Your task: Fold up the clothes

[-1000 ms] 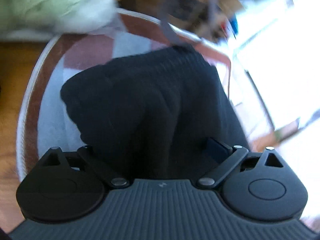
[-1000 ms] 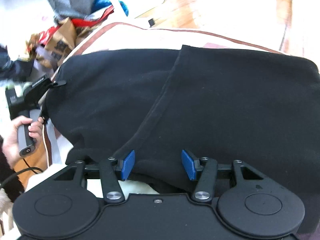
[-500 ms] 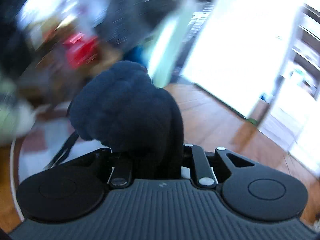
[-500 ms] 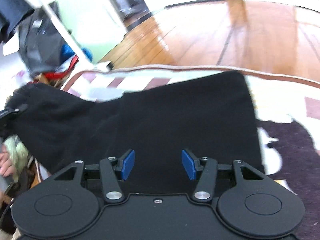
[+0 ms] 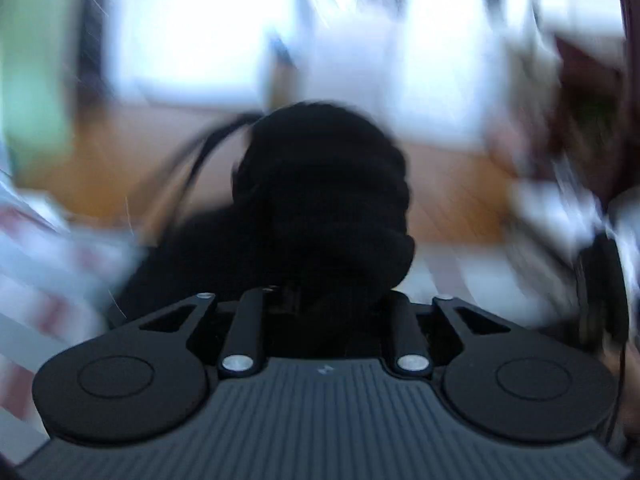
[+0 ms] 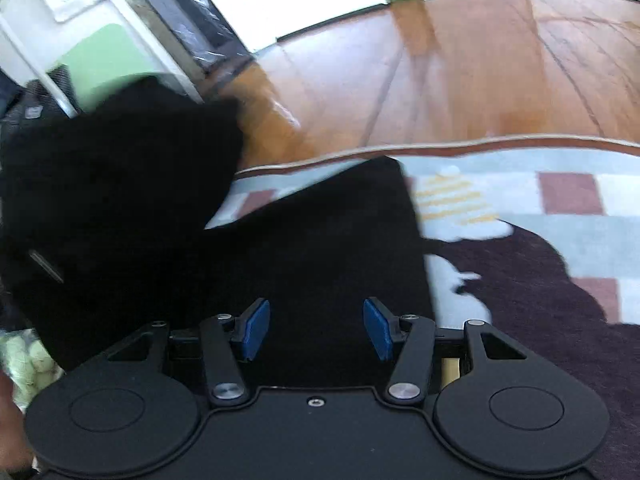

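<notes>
Black garment (image 6: pixel 312 248), soft and floppy, bunched between the left gripper (image 5: pixel 324 300) as its jaws eased open; the rest lay under the right gripper (image 6: pixel 316 328), fingers apart. Best pinched at an edge.

You're over a patterned rug (image 6: pixel 568 200) of pale blue, white and maroon squares with a brown-and-cream border, lying on a glossy wood floor (image 6: pixel 460 72). Bright daylight washes out the far side of the room. At upper left you get a white frame (image 6: pixel 28 56) beside a green panel (image 6: pixel 108 56). Your left view is motion-blurred: only wood floor and white glare show.
</notes>
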`<state>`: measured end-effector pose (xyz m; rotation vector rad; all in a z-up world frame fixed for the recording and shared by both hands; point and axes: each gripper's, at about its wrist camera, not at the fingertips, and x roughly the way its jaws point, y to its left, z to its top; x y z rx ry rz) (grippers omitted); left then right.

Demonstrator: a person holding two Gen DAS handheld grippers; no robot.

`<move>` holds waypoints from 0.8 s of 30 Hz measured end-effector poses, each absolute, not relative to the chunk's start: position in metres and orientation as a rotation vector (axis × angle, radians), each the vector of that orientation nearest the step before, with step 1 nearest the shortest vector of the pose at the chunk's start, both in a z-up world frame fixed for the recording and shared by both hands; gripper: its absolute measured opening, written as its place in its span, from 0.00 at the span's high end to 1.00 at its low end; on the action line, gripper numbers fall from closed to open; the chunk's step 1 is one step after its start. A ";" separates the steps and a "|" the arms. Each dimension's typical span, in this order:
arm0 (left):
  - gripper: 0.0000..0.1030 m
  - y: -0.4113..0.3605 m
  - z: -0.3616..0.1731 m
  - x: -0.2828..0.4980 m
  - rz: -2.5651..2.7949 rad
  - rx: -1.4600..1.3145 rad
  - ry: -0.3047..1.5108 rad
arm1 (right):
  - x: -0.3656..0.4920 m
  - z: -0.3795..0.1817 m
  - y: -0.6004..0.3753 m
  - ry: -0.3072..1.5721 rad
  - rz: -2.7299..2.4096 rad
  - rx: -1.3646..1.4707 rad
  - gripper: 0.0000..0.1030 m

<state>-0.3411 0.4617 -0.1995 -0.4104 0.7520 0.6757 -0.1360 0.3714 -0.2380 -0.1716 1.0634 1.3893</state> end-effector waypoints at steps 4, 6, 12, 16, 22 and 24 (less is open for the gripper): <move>0.67 0.450 -0.262 -0.301 0.675 -0.350 1.099 | -0.113 -0.268 0.355 1.204 1.313 -0.096 0.44; 0.48 0.443 -0.249 -0.316 0.635 -0.335 1.059 | -0.102 -0.280 0.346 1.280 1.292 -0.022 0.43; 0.39 0.455 -0.211 -0.386 0.601 -0.635 0.792 | -0.090 -0.281 0.338 1.390 1.301 0.142 0.43; 0.31 0.466 -0.193 -0.434 0.755 -0.646 0.643 | -0.079 -0.291 0.330 1.526 1.358 0.416 0.26; 0.26 0.505 -0.220 -0.471 1.080 -0.659 0.832 | -0.082 -0.310 0.344 1.664 1.406 0.520 0.14; 0.26 0.516 -0.233 -0.490 1.081 -0.833 0.790 | -0.087 -0.308 0.348 1.623 1.390 0.413 0.14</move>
